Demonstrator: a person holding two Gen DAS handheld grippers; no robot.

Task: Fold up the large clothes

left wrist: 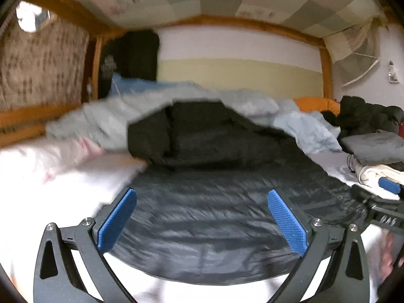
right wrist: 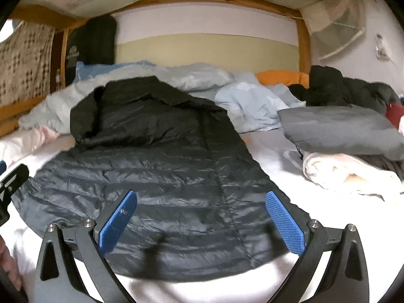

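A large dark quilted puffer jacket (right wrist: 161,171) lies spread flat on the white bed sheet (right wrist: 315,214), its hem nearest me and its collar end against the bedding at the back. It also shows in the left wrist view (left wrist: 207,214). My left gripper (left wrist: 203,221) is open and empty, hovering over the jacket's hem. My right gripper (right wrist: 200,221) is open and empty above the hem too. The right gripper shows at the right edge of the left wrist view (left wrist: 383,202), and the left gripper at the left edge of the right wrist view (right wrist: 10,184).
A crumpled light blue duvet (right wrist: 176,80) lies behind the jacket. A grey pillow (right wrist: 341,128) and a folded cream cloth (right wrist: 348,171) lie at the right, with dark clothes (right wrist: 348,88) behind. A wooden bed frame (right wrist: 304,43) surrounds the bed.
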